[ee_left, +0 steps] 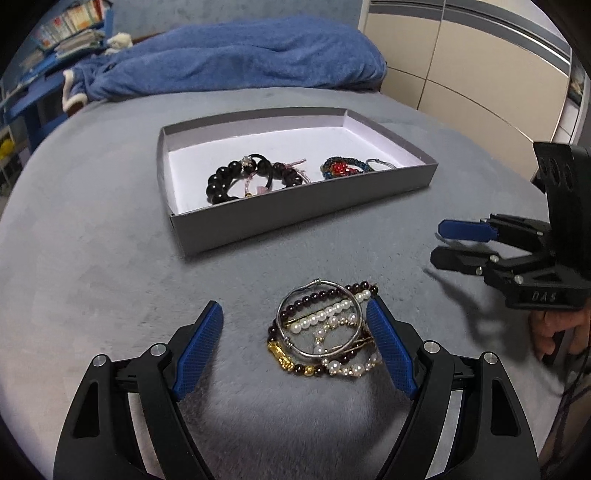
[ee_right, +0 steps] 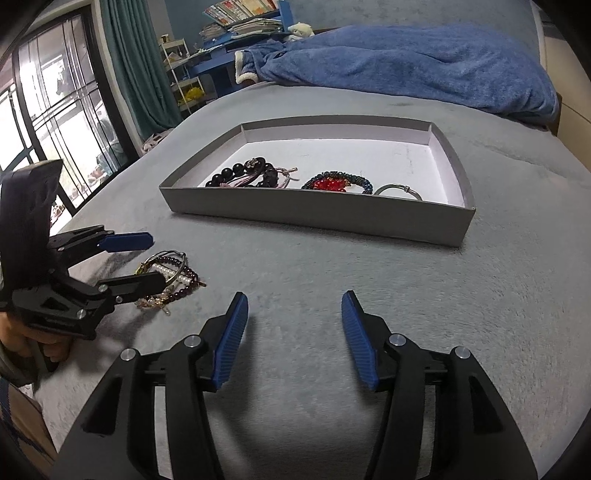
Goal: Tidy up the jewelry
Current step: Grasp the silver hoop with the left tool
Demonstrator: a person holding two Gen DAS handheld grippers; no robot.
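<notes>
A pile of bracelets [ee_left: 325, 332] lies on the grey bed cover: a silver bangle, pearl strands, dark red beads and a gold charm. My left gripper [ee_left: 295, 310] is open, its fingers either side of the pile, the right finger touching it. The pile also shows in the right wrist view [ee_right: 173, 280]. A grey box [ee_left: 295, 214] behind holds a black bead bracelet [ee_left: 225, 181], a red and blue piece [ee_left: 341, 168] and a silver ring bangle [ee_left: 380, 162]. My right gripper [ee_right: 293, 299] is open and empty over bare cover, seen in the left wrist view [ee_left: 439, 243].
A blue blanket [ee_left: 240, 55] lies bunched behind the box. Wardrobe doors [ee_left: 480, 66] stand at the right. A window [ee_right: 55, 129] and cluttered blue shelves [ee_right: 236, 33] are beyond the bed's left side.
</notes>
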